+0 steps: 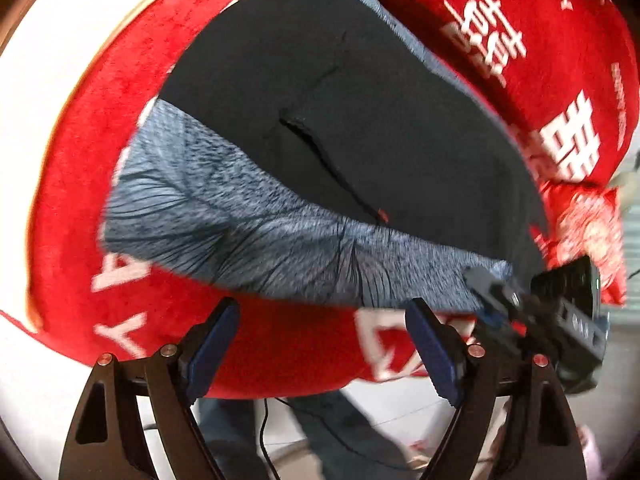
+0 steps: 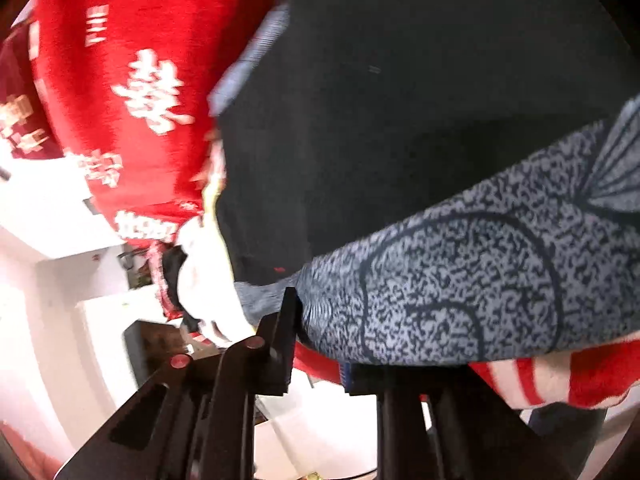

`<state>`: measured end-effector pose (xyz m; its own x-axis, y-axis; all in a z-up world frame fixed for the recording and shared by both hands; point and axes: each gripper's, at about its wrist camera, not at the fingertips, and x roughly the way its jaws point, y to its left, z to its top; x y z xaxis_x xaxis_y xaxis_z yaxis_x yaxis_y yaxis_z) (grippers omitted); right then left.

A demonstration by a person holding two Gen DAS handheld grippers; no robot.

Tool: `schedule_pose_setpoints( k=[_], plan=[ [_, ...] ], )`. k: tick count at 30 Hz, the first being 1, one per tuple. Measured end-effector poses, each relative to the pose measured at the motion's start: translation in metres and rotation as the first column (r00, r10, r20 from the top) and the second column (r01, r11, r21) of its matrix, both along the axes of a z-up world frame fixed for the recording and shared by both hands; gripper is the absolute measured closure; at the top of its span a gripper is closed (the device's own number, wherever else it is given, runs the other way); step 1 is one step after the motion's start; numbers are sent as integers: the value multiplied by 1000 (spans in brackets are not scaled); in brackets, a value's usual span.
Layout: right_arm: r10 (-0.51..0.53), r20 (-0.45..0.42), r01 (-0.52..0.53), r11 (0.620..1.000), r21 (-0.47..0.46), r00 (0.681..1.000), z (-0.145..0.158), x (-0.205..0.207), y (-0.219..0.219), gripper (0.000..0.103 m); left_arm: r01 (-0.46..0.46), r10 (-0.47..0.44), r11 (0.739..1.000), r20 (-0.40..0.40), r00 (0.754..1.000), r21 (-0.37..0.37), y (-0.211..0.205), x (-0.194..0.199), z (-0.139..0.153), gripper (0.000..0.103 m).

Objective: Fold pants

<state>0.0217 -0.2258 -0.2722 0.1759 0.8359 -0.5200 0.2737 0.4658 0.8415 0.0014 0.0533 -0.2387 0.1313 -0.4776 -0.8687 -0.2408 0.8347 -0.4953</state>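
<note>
Black pants (image 1: 360, 112) with a wide grey patterned waistband (image 1: 224, 216) lie spread on a red blanket (image 1: 80, 184). My left gripper (image 1: 324, 340) is open just short of the waistband's near edge, its blue pads (image 1: 218, 344) bare, with only blanket between them. In the left wrist view my right gripper (image 1: 486, 284) sits at the waistband's right corner. In the right wrist view that gripper (image 2: 316, 344) is shut on the corner of the waistband (image 2: 460, 280), and the fabric drapes over one finger and hides it. The black pants (image 2: 400, 100) stretch away above.
The red blanket (image 2: 132, 80) carries white lettering and hangs over the near edge. A person's jeans-clad legs (image 1: 320, 432) and a black cable stand below that edge. A red patterned cushion (image 1: 588, 232) lies at the right. White furniture (image 2: 60, 220) is at the left of the right wrist view.
</note>
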Motion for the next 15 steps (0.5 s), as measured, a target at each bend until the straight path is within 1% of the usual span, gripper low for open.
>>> schedule_pose_setpoints(
  k=[2, 4, 5, 6, 7, 8, 10, 12, 13, 14, 15],
  plan=[
    [10, 29, -10, 1000, 24, 1000, 16, 3, -2, 85, -43, 44, 998, 11, 999, -41, -1, 11, -1, 17],
    [33, 43, -34, 999, 18, 999, 22, 6, -1, 85, -86, 87, 995, 16, 996, -59, 0, 23, -4, 17],
    [53, 47, -53, 999, 7, 997, 23, 7, 0, 85, -95, 96, 994, 20, 995, -57, 0, 27, -5, 25],
    [66, 47, -66, 998, -1, 997, 22, 7, 0, 84, -99, 100, 994, 28, 995, -51, 0, 29, -6, 40],
    [79, 39, -79, 997, -6, 996, 19, 8, 0, 82, -88, 89, 995, 31, 996, -44, -2, 33, -7, 43],
    [84, 22, -84, 996, -16, 996, 14, 7, -2, 82, -79, 80, 996, 34, 996, -40, -2, 36, -7, 43],
    [74, -3, -74, 997, -38, 997, 6, 2, -8, 76, -58, 59, 998, 46, 997, -33, -2, 37, -5, 43],
    [45, -15, -45, 997, -66, 999, -1, -5, -20, 65, -26, 27, 1000, 54, 998, -15, -4, 37, -4, 43],
    [20, -17, -21, 998, -67, 1000, -5, -8, -27, 60, -13, 14, 1000, 53, 998, -7, -6, 39, -4, 43],
    [-8, -17, 7, 998, -60, 1000, -9, -13, -35, 51, -2, 2, 1000, 49, 999, -2, -7, 39, -5, 43],
    [-35, -17, 34, 998, -53, 999, -12, -16, -42, 48, 5, -5, 1000, 46, 999, 1, -5, 38, -6, 43]
  ],
)
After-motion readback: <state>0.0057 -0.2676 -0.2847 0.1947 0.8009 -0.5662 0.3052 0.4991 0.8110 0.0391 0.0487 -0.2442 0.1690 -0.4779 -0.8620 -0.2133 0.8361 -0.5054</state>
